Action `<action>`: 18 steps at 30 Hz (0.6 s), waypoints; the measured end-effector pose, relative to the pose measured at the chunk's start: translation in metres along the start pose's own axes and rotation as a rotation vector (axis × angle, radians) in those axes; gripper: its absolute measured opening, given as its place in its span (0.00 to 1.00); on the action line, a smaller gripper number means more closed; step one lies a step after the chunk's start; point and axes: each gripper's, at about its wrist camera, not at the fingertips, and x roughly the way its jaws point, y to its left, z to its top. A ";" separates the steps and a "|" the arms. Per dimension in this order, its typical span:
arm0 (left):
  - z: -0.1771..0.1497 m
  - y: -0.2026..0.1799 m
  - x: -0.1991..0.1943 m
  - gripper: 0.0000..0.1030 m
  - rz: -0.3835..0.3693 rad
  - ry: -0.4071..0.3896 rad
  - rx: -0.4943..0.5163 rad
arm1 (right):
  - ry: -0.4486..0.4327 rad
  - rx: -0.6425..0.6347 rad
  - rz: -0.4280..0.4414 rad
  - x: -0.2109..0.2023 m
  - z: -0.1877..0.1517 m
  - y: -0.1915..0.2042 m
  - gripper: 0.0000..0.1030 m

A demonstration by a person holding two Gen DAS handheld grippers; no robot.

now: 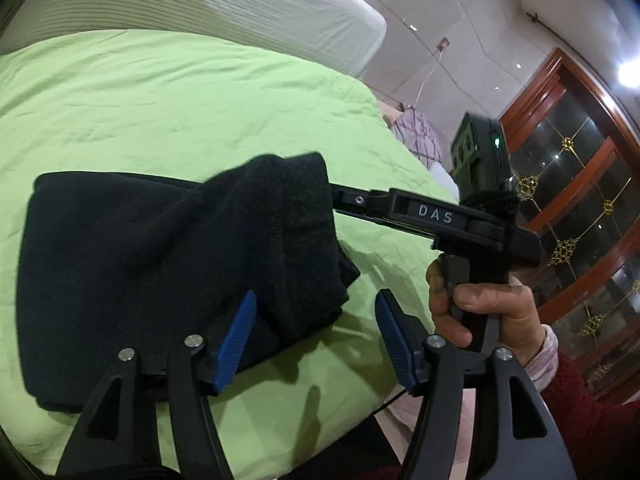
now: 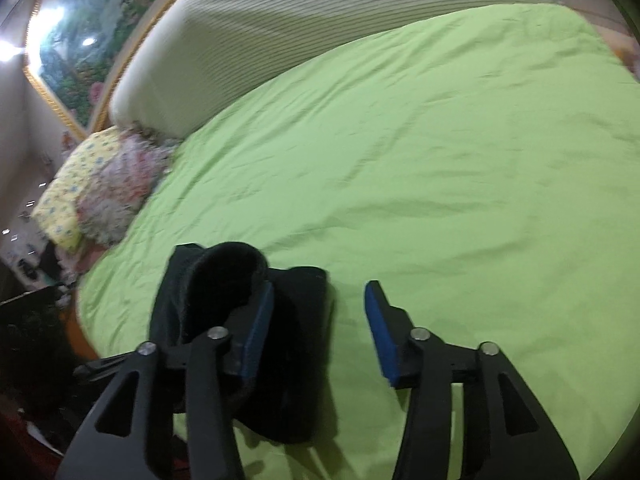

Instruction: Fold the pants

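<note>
A: Left wrist view first. Any writing?

B: Yes. "DAS" in pale letters on the body of the right gripper (image 1: pixel 352 200), which reaches in from the right, held by a hand (image 1: pixel 488 312) in a dark red sleeve (image 1: pixel 592 412) with a pink cuff. A green light glows on the camera block above it.

A: And the pants?

B: The pants (image 1: pixel 140 272) are a black, fuzzy bundle, folded into a thick stack on the green bedspread (image 1: pixel 160 100), near its front edge. A top flap rises in a hump towards the right gripper, whose tips are hidden behind it.

A: The left gripper?

B: The left gripper (image 1: pixel 316 340) stands wide apart, blue pads (image 1: pixel 236 344) bare. One pad overlaps the bundle's edge, the other is over bedspread. Nothing is pinched.

A: Right wrist view?

B: No readable writing; it is rather blurred. The right gripper (image 2: pixel 320 328) is parted, nothing clamped between the pads. Its left pad (image 2: pixel 258 332) sits against a curled-up lip of the pants (image 2: pixel 296 360); the right pad is over bare green bedspread (image 2: pixel 440 160). A ribbed white headboard cushion (image 2: pixel 280 40) and a floral pillow (image 2: pixel 100 188) lie beyond.
</note>
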 end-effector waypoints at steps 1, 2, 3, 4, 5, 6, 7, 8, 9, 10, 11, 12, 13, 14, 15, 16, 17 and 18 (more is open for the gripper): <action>-0.002 0.003 -0.004 0.62 0.003 -0.006 -0.003 | -0.010 0.007 -0.031 -0.003 -0.002 -0.002 0.53; -0.002 0.006 -0.008 0.62 0.002 -0.012 -0.006 | -0.014 0.010 -0.041 -0.005 -0.004 -0.003 0.55; 0.000 0.008 -0.011 0.62 0.003 -0.021 -0.012 | -0.020 0.015 -0.051 -0.007 -0.005 -0.003 0.55; 0.000 0.012 -0.015 0.62 0.007 -0.032 -0.021 | -0.027 0.021 -0.060 -0.010 -0.007 -0.002 0.56; 0.001 0.016 -0.018 0.63 0.010 -0.042 -0.031 | -0.032 0.025 -0.063 -0.013 -0.008 -0.001 0.57; 0.002 0.020 -0.022 0.63 0.010 -0.052 -0.041 | -0.038 0.027 -0.066 -0.015 -0.009 0.000 0.57; 0.004 0.026 -0.027 0.64 0.019 -0.065 -0.056 | -0.047 0.028 -0.071 -0.018 -0.010 0.005 0.58; 0.008 0.029 -0.025 0.64 0.024 -0.071 -0.065 | -0.055 0.027 -0.074 -0.020 -0.010 0.008 0.58; 0.011 0.034 -0.026 0.64 0.029 -0.080 -0.075 | -0.067 0.025 -0.075 -0.023 -0.010 0.011 0.58; 0.012 0.039 -0.028 0.65 0.034 -0.087 -0.086 | -0.078 0.019 -0.074 -0.026 -0.009 0.015 0.58; 0.013 0.044 -0.030 0.65 0.039 -0.093 -0.098 | -0.086 0.011 -0.074 -0.029 -0.008 0.019 0.58; 0.013 0.049 -0.031 0.65 0.046 -0.100 -0.112 | -0.100 0.000 -0.075 -0.032 -0.008 0.024 0.58; 0.013 0.054 -0.033 0.65 0.052 -0.108 -0.127 | -0.110 -0.016 -0.075 -0.034 -0.007 0.030 0.59; 0.013 0.059 -0.035 0.66 0.057 -0.115 -0.143 | -0.117 -0.035 -0.077 -0.036 -0.007 0.036 0.59; 0.013 0.064 -0.036 0.66 0.061 -0.119 -0.156 | -0.129 -0.055 -0.085 -0.038 -0.007 0.044 0.59; 0.014 0.068 -0.038 0.66 0.066 -0.120 -0.166 | -0.144 -0.074 -0.097 -0.041 -0.008 0.052 0.59; 0.015 0.072 -0.038 0.66 0.078 -0.124 -0.175 | -0.154 -0.089 -0.106 -0.041 -0.009 0.059 0.60; 0.015 0.077 -0.039 0.66 0.092 -0.132 -0.184 | -0.159 -0.107 -0.116 -0.041 -0.011 0.065 0.62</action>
